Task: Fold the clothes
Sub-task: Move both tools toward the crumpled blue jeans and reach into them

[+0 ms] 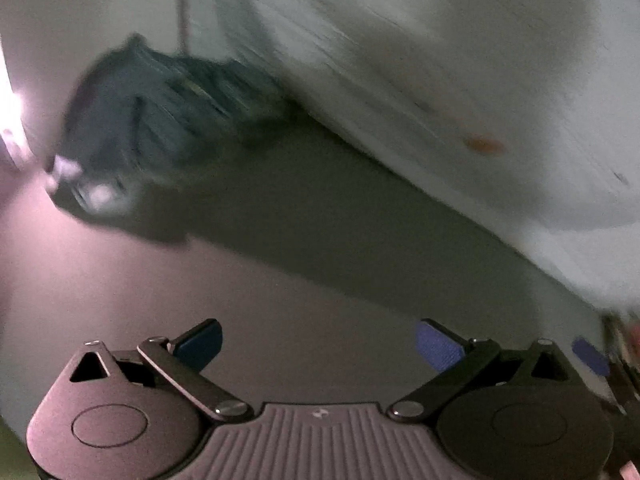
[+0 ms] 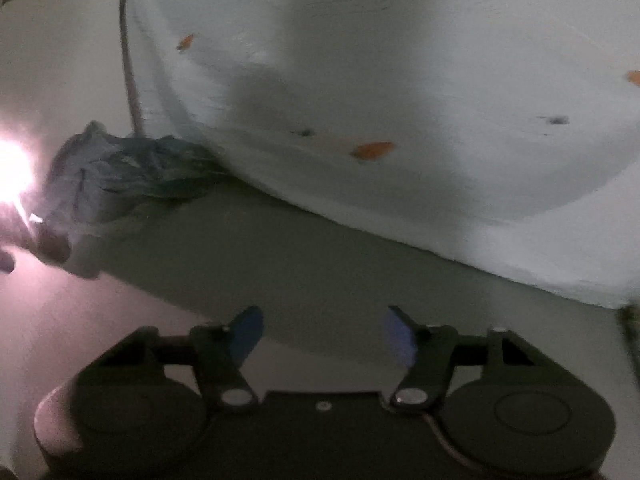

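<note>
Left wrist view: heavily motion-blurred. Left gripper (image 1: 318,346) sits low in frame, its blue fingers (image 1: 438,346) spread wide with only bare surface (image 1: 280,280) between them; nothing held. A large white cloth (image 1: 460,80) with small orange marks fills the upper right, its lower edge running diagonally down toward the right. A crumpled dark blue-grey garment (image 1: 160,116) lies at upper left, touching the white cloth's edge. A strong glare (image 1: 8,120) burns at the far left edge. At the far right edge, a sliver of another blue finger pad (image 1: 590,356) shows beside the left gripper; too blurred to tell more.

Right wrist view: sharper. Right gripper (image 2: 324,336) also low in frame, blue fingers (image 2: 398,338) partly apart, clearly narrower than the left pair, with nothing between them but the grey surface (image 2: 300,264). The white cloth (image 2: 400,80) takes up most of the upper frame here, and shows what the other view blurs out: separate orange marks and a few small dark specks. Its edge lies well ahead of the fingertips, not touching them. The dark garment (image 2: 128,172) sits bunched at the left, tucked against the cloth's edge, folds and creases visible. The glare (image 2: 10,172) at the left edge is brighter here. A thin dark line (image 2: 130,80) runs up from behind the garment; cannot tell what it is.
</note>
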Demonstrator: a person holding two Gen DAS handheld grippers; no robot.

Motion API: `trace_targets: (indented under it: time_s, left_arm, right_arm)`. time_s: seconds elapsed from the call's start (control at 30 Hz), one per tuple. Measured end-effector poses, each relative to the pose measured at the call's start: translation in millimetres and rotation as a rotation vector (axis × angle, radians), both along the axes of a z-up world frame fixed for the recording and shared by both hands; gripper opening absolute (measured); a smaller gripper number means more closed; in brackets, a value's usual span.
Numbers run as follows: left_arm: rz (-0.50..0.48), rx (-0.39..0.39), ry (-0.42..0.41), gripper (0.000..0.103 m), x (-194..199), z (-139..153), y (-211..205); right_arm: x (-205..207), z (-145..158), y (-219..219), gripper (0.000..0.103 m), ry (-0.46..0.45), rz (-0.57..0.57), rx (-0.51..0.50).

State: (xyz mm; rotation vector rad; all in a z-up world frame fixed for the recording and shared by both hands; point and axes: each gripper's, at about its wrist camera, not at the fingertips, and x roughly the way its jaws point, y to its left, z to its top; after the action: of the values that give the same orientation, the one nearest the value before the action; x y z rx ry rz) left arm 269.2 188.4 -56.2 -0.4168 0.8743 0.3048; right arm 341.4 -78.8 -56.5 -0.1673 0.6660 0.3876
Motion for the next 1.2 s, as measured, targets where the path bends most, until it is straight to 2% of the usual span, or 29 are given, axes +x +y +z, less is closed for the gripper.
trace_targets:
  time_s: [0.07,0.13,0.2,0.27,0.4,0.47,0.5,0.53,0.57,0.6,0.67,0.7,0.77,0.8,0.87,0.9,0.93,0.97,1.0,1.03,1.13,1.2]
  left_arm:
    - [0.052,0.046,-0.018,0.091,24,-7,46]
    - [0.112,0.091,-0.034,0.083,49,-17,93]
    - [0.171,0.12,-0.021,0.071,88,-24,127]
    - [0.221,0.143,-0.017,0.062,116,-33,163]
    - [0.277,0.178,-0.016,0.059,159,-52,215]
    - [0.31,0.167,-0.016,0.062,184,-64,235]
    - [0.326,0.145,-0.032,0.072,191,-69,245]
    - [0.341,0.113,-0.056,0.079,194,-75,255]
    - [0.356,0.081,-0.081,0.092,198,-80,265]
    - [0.37,0.073,-0.099,0.097,200,-84,270]
    - [0.37,0.082,-0.115,0.1,203,-89,272]
    - [0.366,0.078,-0.119,0.102,205,-92,274]
    - [0.367,0.06,-0.118,0.103,207,-97,276]
    - [0.369,0.051,-0.117,0.103,208,-99,276]
    - [0.364,0.065,-0.116,0.102,210,-100,274]
    - [0.356,0.081,-0.112,0.099,210,-99,271]
    - [0.356,0.088,-0.111,0.096,210,-98,268]
    - [0.36,0.091,-0.11,0.091,209,-97,266]
    - [0.364,0.089,-0.11,0.082,207,-95,264]
    - [0.371,0.092,-0.108,0.078,205,-92,263]
    - [0.392,0.098,-0.105,0.045,196,-78,259]
    - [0.416,0.101,-0.099,0.004,184,-64,253]
  right_arm:
    - [29,-4,35,0.048,0.052,0.006,0.072]
    - [58,-10,68,0.02,0.12,0.015,0.167]
    - [92,-19,103,0.007,0.198,0.028,0.265]
    - [125,-28,138,0.006,0.257,0.043,0.346]
    - [184,-54,202,0.006,0.36,0.059,0.451]
    - [208,-71,228,0.01,0.397,0.062,0.476]
    - [221,-80,242,0.013,0.413,0.061,0.486]
    - [231,-89,253,0.02,0.422,0.052,0.488]
    - [243,-101,264,0.027,0.439,0.035,0.488]
    - [252,-112,272,0.032,0.461,0.026,0.493]
    - [271,-132,291,0.045,0.504,0.003,0.522]
    - [280,-141,300,0.06,0.526,-0.017,0.542]
    - [289,-152,308,0.073,0.564,-0.063,0.62]
    - [290,-153,309,0.075,0.555,-0.071,0.683]
    - [294,-154,314,0.069,0.596,-0.056,0.781]
    - [293,-151,316,0.045,0.598,-0.058,0.805]
    - [291,-146,319,0.027,0.575,-0.051,0.803]
    - [287,-137,322,0.022,0.529,-0.031,0.773]
    - [281,-125,323,0.007,0.473,-0.01,0.739]
    - [271,-108,322,0.007,0.401,0.017,0.709]
    - [239,-54,310,0.007,0.193,0.078,0.645]
    - [221,-24,290,0.006,0.12,0.076,0.671]
